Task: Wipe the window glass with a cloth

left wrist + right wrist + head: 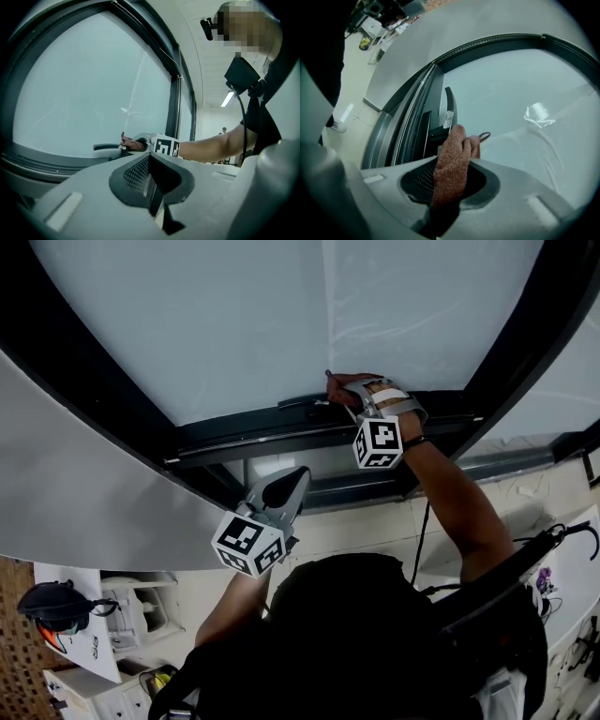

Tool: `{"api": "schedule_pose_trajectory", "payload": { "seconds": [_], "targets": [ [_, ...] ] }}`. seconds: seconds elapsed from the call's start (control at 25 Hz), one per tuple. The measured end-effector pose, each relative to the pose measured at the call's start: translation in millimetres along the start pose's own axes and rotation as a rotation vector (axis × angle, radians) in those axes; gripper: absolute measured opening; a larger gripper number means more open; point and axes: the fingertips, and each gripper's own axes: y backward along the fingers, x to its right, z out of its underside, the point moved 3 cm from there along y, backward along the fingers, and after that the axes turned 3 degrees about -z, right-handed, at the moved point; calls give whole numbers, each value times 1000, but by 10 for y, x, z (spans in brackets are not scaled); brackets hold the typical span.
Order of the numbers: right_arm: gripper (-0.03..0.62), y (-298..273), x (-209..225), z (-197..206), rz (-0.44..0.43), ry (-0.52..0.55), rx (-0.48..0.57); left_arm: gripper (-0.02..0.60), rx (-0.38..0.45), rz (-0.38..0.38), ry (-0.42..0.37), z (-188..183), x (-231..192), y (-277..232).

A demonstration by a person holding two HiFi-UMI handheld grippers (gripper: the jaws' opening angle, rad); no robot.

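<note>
Cloth (457, 150), brown, one: clamped between right gripper (449, 187) fingers, close to window glass (281, 315), beside one dark handle (449, 105). Left gripper (152, 187), one: fingers together, empty, nearer, left.

Right arm stretched forward, right gripper (334, 388) fingers clamped on cloth (451, 164), left gripper (298, 476) fingers together

— The cloth (452, 164)?
— Rust-brown terry, nubbly and matt.
— And the window glass (281, 315)?
— Smooth, milky, with a faint sheen. Its frame (309, 432) is dark and matt, metal by the look.
— The left gripper (292, 486)?
— Smooth matt grey plastic, with dark fine-gridded pads inside.
</note>
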Motion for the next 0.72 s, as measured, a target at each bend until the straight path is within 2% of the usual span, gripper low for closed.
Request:
{"api": "schedule_pose_trajectory", "payload": {
  "seconds": [0.28, 0.4, 0.72],
  "targets": [
    [77, -23, 0, 0, -154, -38, 34, 17, -4, 19, -7, 7, 75, -50],
    [77, 7, -1, -3, -168, -35, 37, 17, 2, 17, -9, -9, 97, -39],
    [78, 279, 192, -57, -146, -112, 91, 17, 3, -4, -10, -20, 90, -20]
  ]
}}
